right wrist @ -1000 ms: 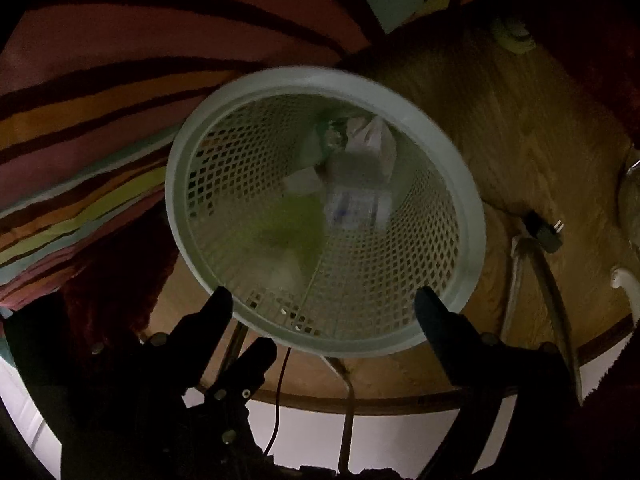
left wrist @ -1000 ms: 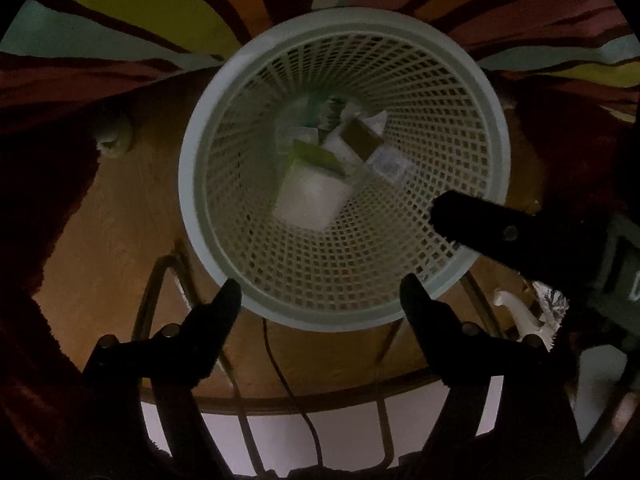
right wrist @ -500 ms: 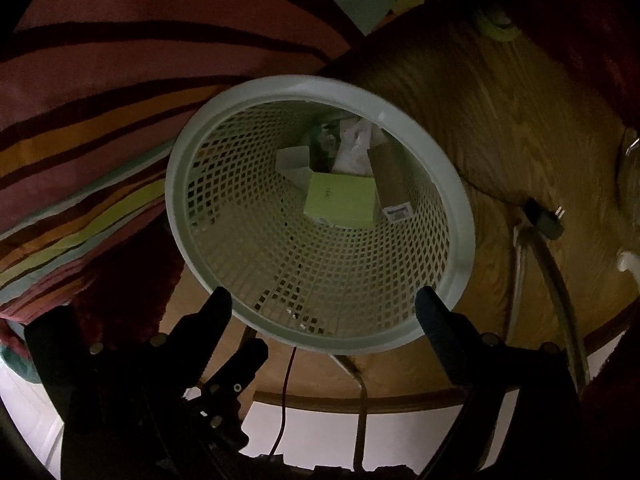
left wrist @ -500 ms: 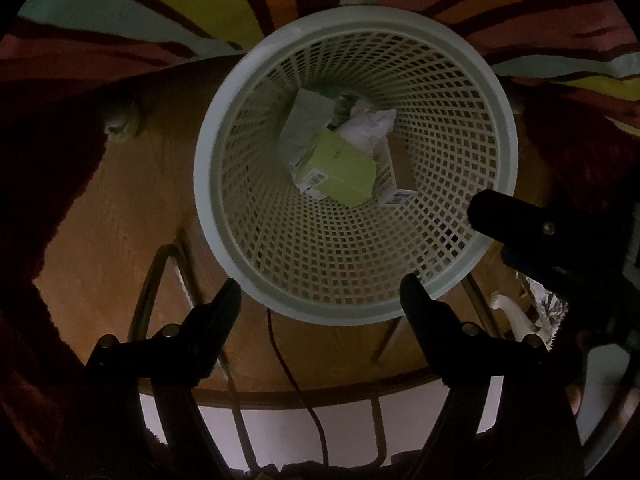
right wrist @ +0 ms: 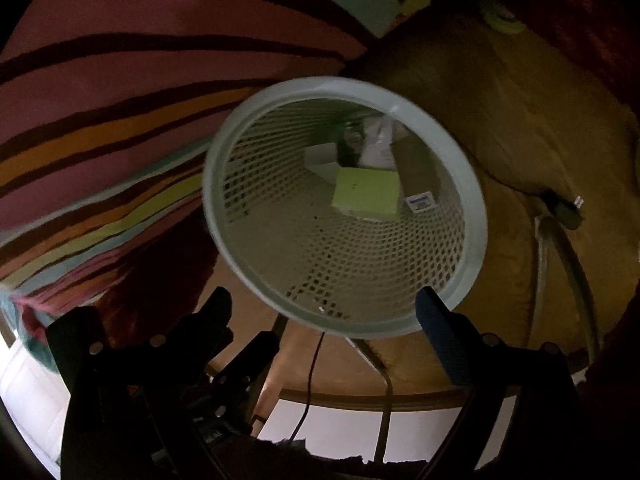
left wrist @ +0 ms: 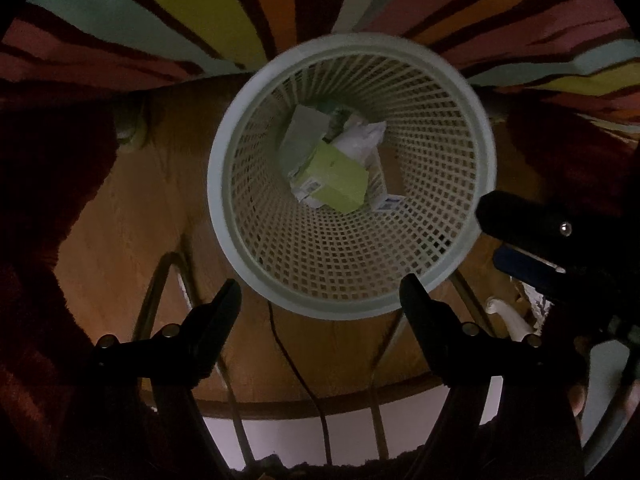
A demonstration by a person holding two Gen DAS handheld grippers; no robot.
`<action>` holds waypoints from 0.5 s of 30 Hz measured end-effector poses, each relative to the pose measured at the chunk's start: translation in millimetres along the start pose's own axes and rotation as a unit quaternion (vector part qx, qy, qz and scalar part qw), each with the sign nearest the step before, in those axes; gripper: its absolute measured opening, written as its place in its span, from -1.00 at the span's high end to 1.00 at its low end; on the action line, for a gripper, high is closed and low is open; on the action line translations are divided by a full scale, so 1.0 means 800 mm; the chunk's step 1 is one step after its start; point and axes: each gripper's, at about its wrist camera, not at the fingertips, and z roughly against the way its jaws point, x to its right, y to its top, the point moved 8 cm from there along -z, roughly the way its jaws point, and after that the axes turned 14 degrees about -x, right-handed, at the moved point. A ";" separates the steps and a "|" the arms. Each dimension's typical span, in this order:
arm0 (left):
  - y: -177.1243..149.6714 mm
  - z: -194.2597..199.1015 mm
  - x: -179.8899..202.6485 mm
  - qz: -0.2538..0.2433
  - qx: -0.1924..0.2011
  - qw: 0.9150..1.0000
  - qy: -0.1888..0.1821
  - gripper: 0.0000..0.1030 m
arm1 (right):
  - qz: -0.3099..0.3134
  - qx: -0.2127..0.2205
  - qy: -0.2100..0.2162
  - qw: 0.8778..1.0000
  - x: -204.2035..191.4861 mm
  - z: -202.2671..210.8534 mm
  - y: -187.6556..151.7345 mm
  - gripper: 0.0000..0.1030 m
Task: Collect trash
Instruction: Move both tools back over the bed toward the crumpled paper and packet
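Two grippers: I hold both above the basket, each pointing down toward its mouth.
Landmark: white lattice basket (left wrist: 256, 240), round, standing on a wooden floor (left wrist: 132, 216); I give all places from it.
Left gripper (left wrist: 320, 300): I read its jaws as spread wide with nothing between them; both fingertips sit just outside the near rim of the basket.
Right gripper (right wrist: 324, 300): jaws spread wide and empty; one fingertip overlaps the near rim in its own view, the other hangs off to the side of the basket.
Right gripper, cross view: from the left camera I see its dark finger at the basket's right rim.
Trash: all of it lies at the bottom of the basket.
Green carton (left wrist: 340, 182): lime-coloured, flat, on top of the pile near the basket's centre (right wrist: 368, 192).
Grey-white box (left wrist: 304, 136): behind the green carton, leaning toward the far wall of the basket.
Crumpled white paper (left wrist: 362, 138): beside the grey-white box, against the far wall.
Brown box (right wrist: 416, 172): beside the green carton, a small blue-and-white label at its near end.
Striped rug (left wrist: 224, 12): beyond the basket's far rim.
Black cable (left wrist: 292, 364): runs across the floor on the near side of the basket.
Lighting: dim; I cannot read any print on the trash.
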 end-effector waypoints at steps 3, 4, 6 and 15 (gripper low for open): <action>-0.008 0.019 0.000 -0.007 0.025 1.000 0.006 -0.54 | 0.017 0.023 -0.011 1.000 -0.009 0.015 -0.006 -0.72; -0.011 0.027 0.001 -0.010 0.037 0.999 0.010 -0.54 | 0.026 0.033 -0.016 0.999 -0.013 0.021 -0.009 -0.72; -0.016 0.042 0.004 -0.019 0.059 0.998 0.018 -0.54 | 0.048 0.055 -0.024 0.997 -0.024 0.035 -0.016 -0.72; -0.060 0.121 0.038 -0.088 0.153 0.984 0.008 -0.54 | 0.164 0.173 -0.048 0.970 -0.074 0.132 -0.072 -0.72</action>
